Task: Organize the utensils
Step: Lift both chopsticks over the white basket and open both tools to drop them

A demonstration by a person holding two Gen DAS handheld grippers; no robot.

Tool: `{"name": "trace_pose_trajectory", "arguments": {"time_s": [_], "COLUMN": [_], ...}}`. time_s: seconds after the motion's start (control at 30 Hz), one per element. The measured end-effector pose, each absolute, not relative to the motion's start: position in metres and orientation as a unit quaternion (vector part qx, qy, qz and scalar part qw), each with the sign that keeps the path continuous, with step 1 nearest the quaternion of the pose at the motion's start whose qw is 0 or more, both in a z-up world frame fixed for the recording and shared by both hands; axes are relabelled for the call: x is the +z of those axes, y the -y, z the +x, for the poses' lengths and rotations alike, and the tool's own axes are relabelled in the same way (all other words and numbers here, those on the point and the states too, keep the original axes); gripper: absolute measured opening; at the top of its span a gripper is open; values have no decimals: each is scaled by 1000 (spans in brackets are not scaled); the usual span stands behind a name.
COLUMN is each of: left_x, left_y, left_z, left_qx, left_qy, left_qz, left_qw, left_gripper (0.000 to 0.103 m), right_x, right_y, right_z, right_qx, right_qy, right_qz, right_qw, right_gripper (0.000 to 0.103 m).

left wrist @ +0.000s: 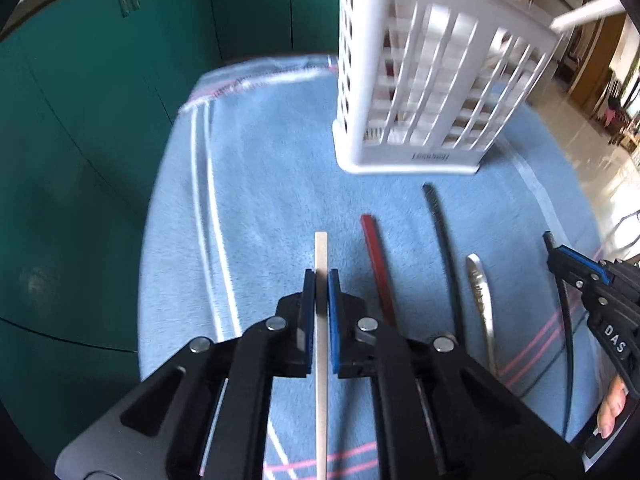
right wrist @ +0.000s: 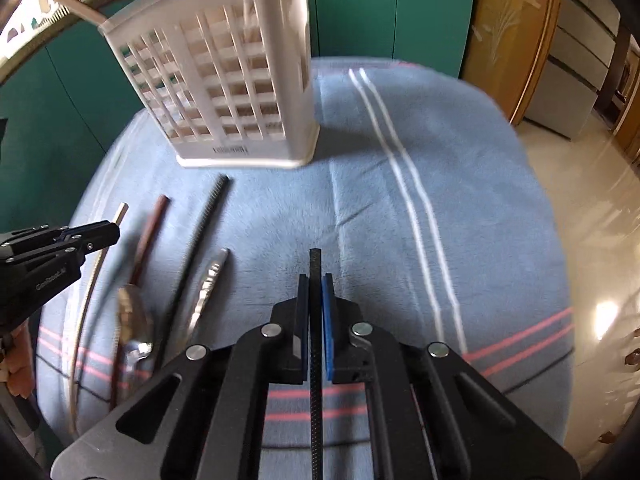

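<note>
A: What's the biggest thing here?
B: The blue towel (right wrist: 400,208) over the table, then the white slotted caddy (right wrist: 224,92) standing upright at its far side.
A: And the grippers, relative to the caddy?
B: Both are on the near side of it. The left gripper (left wrist: 321,280) has its jaws nearly closed on a pale wooden chopstick (left wrist: 321,248), whose tip points toward the caddy. The right gripper (right wrist: 316,284) is clamped the same way on a black chopstick (right wrist: 315,264).
A: What remains on the towel?
B: Between the grippers, nearer than the caddy: another black chopstick (right wrist: 200,236), a red chopstick (left wrist: 376,264), a silver handle (right wrist: 208,280) and a spoon (right wrist: 134,320), lying roughly side by side.
</note>
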State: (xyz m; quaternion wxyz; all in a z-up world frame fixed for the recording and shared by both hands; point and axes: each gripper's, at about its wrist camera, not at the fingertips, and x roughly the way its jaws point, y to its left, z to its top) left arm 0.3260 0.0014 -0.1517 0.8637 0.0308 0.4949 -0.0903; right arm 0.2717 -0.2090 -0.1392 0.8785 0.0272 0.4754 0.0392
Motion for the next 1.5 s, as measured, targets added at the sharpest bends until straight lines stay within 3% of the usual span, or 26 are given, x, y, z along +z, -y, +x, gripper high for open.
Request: {"name": "trace_pose_trajectory", "arguments": {"time_s": [0.5,1.0,1.2,1.5], "left_x": [1,145,144,82], "left_y": [-24,-6,-4,8], "left_z": [265,269,303,349], "left_qx": [-126,-117,-81,-42], "left_qy": [-310,-122,-84,-124], "left_qz": [-33,-41,-75,-60], "left_qw": [942,985,990,990], "left_gripper": [6,6,6,6], "right_x": [22,132,160,117], "right_y": [232,191,179,190], "right_z": [197,247,263,305], "right_qx": [86,107,40,48], "right_qy": [-291,-206,-149,-149], "right_qz": [67,28,10,49], "right_qw": [951,972,988,986], "right_gripper": [7,7,7,7]}}
